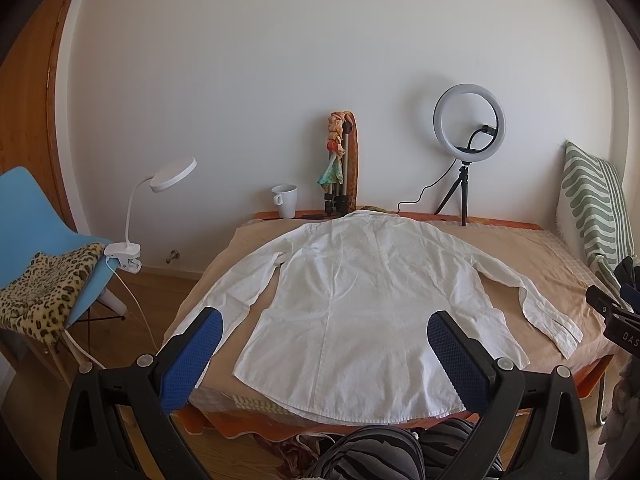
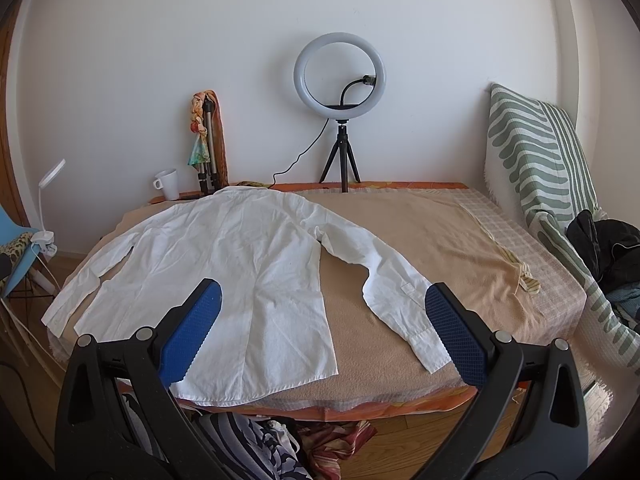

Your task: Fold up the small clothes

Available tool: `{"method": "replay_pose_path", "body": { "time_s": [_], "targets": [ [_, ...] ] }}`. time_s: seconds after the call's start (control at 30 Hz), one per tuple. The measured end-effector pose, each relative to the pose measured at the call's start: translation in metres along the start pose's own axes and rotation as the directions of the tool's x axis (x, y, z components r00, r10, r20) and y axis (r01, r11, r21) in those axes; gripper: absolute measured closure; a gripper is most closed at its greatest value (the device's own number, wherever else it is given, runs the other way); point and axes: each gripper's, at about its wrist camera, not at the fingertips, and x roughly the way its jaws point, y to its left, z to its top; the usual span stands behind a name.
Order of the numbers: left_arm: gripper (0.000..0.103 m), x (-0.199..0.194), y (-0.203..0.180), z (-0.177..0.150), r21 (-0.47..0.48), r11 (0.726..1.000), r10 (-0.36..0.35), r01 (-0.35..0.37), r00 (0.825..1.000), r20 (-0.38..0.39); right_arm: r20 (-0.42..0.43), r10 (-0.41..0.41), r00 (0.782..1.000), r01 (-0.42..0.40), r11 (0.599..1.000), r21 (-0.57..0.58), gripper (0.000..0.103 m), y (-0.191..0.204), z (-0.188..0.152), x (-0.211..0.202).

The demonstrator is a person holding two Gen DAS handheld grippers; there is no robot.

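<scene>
A white long-sleeved shirt (image 1: 360, 300) lies flat, back up, on the beige cloth of the table (image 1: 520, 248), collar at the far edge and hem at the near edge. Both sleeves spread out to the sides. My left gripper (image 1: 324, 328) hovers open above the hem, with nothing between its blue pads. In the right wrist view the shirt (image 2: 224, 256) fills the left half of the table. My right gripper (image 2: 322, 304) is open over the gap between the shirt's body and its right sleeve cuff (image 2: 424, 344), holding nothing.
A ring light on a tripod (image 2: 340, 76), a folded tripod with a scarf (image 2: 206, 140) and a white mug (image 2: 168, 184) stand along the far edge. A blue chair with a leopard cloth (image 1: 44, 280) and clip lamp (image 1: 160, 184) is left; a striped cushion (image 2: 532, 160) and dark clothes (image 2: 608, 248) right.
</scene>
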Motion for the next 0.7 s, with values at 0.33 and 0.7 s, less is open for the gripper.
{"method": "replay_pose_path", "body": {
  "time_s": [0.33,0.7],
  "targets": [
    [0.000,-0.0005,0.0006,-0.0008,0.001,1.000,-0.002,0.002,1.000,0.000,-0.002,0.000,1.000,0.000,1.000,-0.001,0.000,0.0024,-0.0017,0.0008],
    [0.000,-0.0003,0.0018,-0.0011,0.001,1.000,-0.003,0.003,1.000,0.000,-0.005,0.000,1.000,0.000,1.000,-0.003,0.000,0.0033,-0.0016,0.0009]
  ]
}}
